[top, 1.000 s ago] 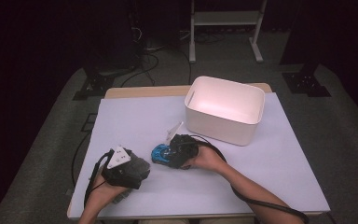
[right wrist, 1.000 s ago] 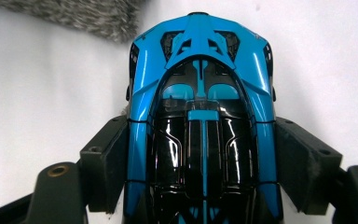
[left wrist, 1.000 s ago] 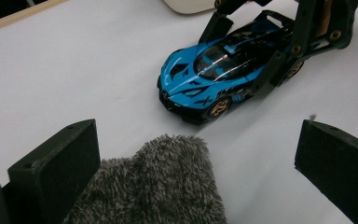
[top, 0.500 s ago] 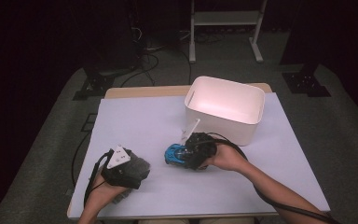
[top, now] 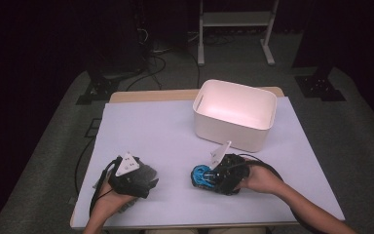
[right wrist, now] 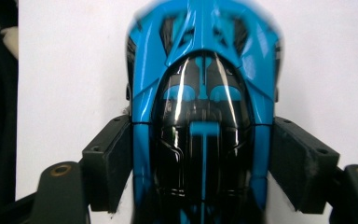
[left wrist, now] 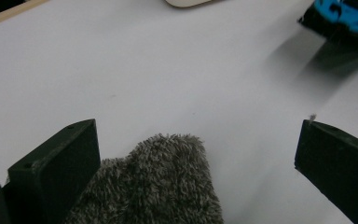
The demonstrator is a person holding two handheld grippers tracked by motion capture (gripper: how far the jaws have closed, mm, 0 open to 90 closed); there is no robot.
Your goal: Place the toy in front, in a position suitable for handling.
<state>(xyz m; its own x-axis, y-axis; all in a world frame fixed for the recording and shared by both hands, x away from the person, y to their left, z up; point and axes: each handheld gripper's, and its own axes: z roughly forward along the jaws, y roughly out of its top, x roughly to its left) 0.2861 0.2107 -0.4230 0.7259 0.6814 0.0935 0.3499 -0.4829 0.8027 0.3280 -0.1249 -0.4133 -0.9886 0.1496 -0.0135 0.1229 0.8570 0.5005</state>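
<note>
Now | right gripper (top: 205, 178) level, jaws clamping blue toy car (right wrist: 204, 107) | nearer white bin (top: 234, 114) than before | left gripper (left wrist: 196, 158) unmoved, jaws wide over grey sock (left wrist: 158, 186)

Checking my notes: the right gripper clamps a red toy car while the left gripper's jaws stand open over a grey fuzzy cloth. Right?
The colour is wrong. The right gripper clamps a blue and black toy car, as the right gripper view shows. The left gripper does stand open over the grey fuzzy cloth.
</note>
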